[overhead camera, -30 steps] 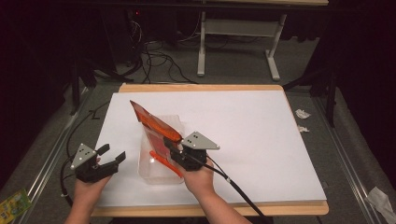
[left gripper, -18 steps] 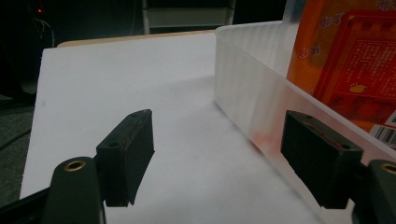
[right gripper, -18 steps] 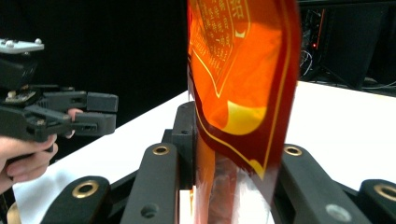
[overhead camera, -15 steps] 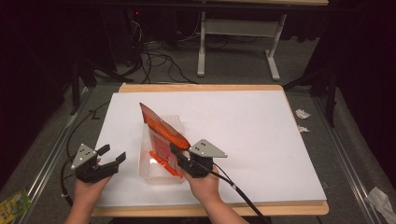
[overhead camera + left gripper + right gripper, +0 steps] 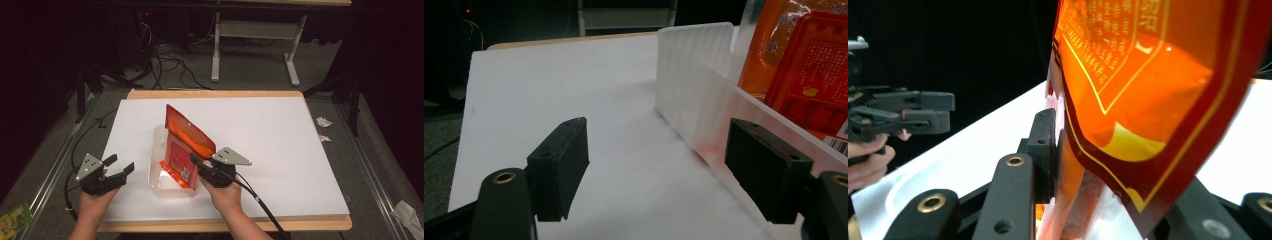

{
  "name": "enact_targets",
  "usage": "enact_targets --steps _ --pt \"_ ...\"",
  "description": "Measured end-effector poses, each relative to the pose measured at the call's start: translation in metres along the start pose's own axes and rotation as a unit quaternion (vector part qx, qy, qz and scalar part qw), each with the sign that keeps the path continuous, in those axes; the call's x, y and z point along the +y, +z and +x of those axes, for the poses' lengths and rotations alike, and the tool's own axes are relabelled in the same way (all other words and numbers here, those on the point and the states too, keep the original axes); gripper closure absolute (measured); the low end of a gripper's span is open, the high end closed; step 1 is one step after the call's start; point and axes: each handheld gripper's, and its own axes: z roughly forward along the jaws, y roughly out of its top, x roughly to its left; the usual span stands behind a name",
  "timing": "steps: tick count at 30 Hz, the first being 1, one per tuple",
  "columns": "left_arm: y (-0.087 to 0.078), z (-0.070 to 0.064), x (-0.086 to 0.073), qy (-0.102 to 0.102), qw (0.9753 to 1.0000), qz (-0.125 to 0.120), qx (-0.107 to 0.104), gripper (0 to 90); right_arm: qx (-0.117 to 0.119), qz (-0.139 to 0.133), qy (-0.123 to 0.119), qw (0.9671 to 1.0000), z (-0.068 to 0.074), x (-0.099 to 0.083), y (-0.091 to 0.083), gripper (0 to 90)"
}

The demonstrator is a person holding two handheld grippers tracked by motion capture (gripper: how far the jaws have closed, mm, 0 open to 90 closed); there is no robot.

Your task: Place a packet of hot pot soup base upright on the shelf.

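An orange and red snack packet [image 5: 187, 137] stands tilted in a clear plastic tub [image 5: 159, 150] on the white table top. My right gripper [image 5: 196, 161] is shut on the packet's lower right edge, at the tub's right side. In the right gripper view the packet [image 5: 1148, 90] looms close above that gripper [image 5: 1073, 165], with one pad [image 5: 1045, 145] pressed on the film. My left gripper [image 5: 121, 165] hovers open just left of the tub, holding nothing. In its own view, that gripper [image 5: 664, 175] faces the tub's ribbed wall [image 5: 699, 95], with the packet [image 5: 804, 65] behind the wall.
The white sheet [image 5: 280, 145] covers a wooden table [image 5: 215, 94] with bare room to the right and rear. Cables and a desk frame [image 5: 255, 30] lie on the dark floor beyond. Paper scraps [image 5: 322, 122] and a green packet [image 5: 15, 220] lie on the floor beside the table.
The right gripper has shifted right and a little toward the person, swinging the packet's top rightward so it stands more upright in the tub. The left gripper has stayed in place.
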Motion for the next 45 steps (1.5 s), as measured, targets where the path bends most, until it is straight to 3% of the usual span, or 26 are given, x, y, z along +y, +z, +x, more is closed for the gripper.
enact_targets --steps 7,15,27,37,45 --pt "-0.003 0.002 0.0 -0.001 1.0 -0.003 0.002 26.2 0.003 0.015 -0.014 0.9998 -0.007 0.004 -0.001 61.5" --pt "-0.001 0.0 0.0 0.005 1.0 0.0 0.002 26.2 0.022 0.025 -0.005 0.9994 -0.016 0.009 -0.006 42.3" --pt "-0.002 0.0 0.0 0.006 1.0 0.0 0.001 26.2 0.032 0.028 -0.027 0.9987 -0.011 0.015 -0.011 19.9" --pt "-0.002 0.0 0.0 0.005 1.0 0.0 -0.001 26.1 0.028 0.027 -0.033 0.9987 -0.013 0.021 -0.02 15.7" --pt "-0.001 0.0 -0.001 0.006 1.0 0.004 -0.004 26.0 0.023 0.033 -0.046 0.9981 -0.02 0.025 -0.045 15.1"
